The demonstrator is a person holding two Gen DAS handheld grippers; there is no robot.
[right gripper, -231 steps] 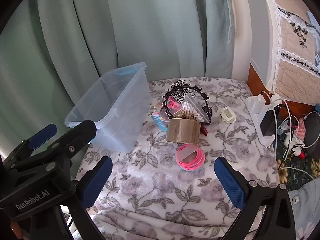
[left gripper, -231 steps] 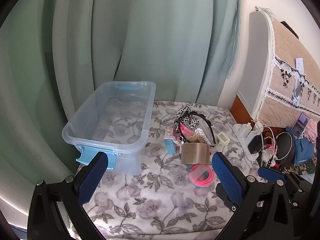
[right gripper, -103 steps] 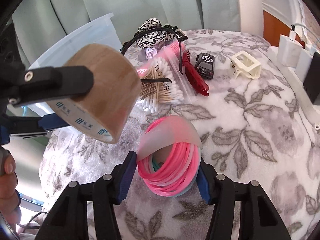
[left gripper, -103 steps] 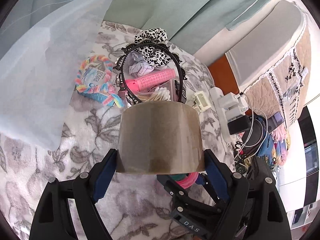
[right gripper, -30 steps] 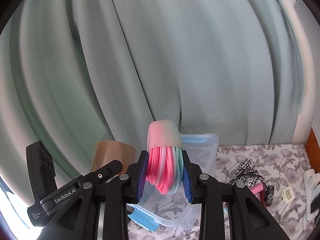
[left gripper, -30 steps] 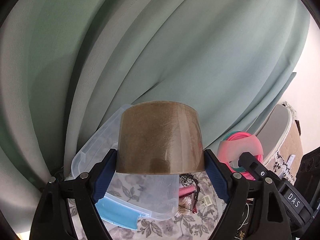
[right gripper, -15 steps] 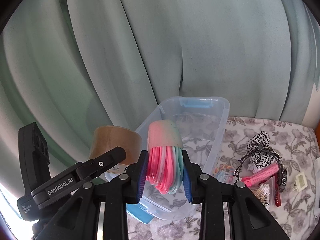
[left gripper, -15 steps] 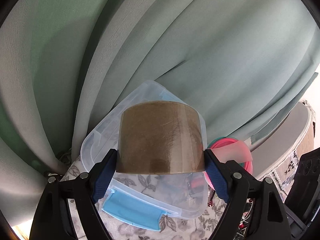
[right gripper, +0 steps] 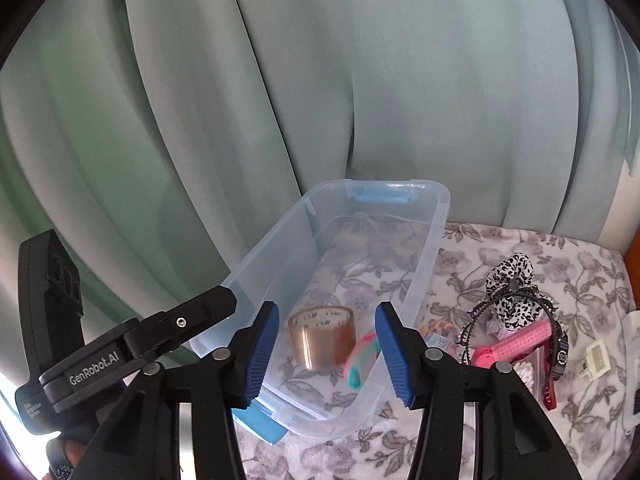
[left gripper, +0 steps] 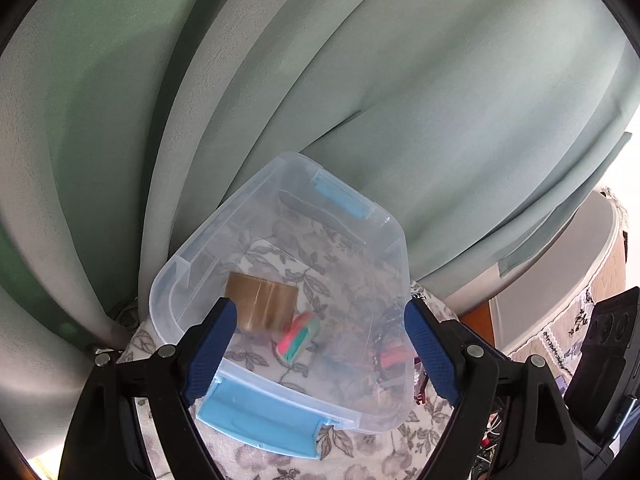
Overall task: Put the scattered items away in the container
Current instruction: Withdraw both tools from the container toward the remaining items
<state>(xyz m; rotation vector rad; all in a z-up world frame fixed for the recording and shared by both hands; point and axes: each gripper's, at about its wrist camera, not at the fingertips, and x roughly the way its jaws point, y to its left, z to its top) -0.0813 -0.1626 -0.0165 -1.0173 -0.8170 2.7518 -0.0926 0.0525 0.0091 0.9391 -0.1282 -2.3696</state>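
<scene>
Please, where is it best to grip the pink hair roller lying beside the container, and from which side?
Probably across the middle of the pink hair roller, from above: it lies flat, a long cylinder, with the black headband crowding its ends.

A pale green curtain (right gripper: 360,80) hangs in heavy folds beyond the tongs, filling the upper view. Beneath them lies a grey floral blanket (right gripper: 500,248). To the far right of the left tongs stands a padded headboard (left gripper: 560,264) with lace trim.
</scene>
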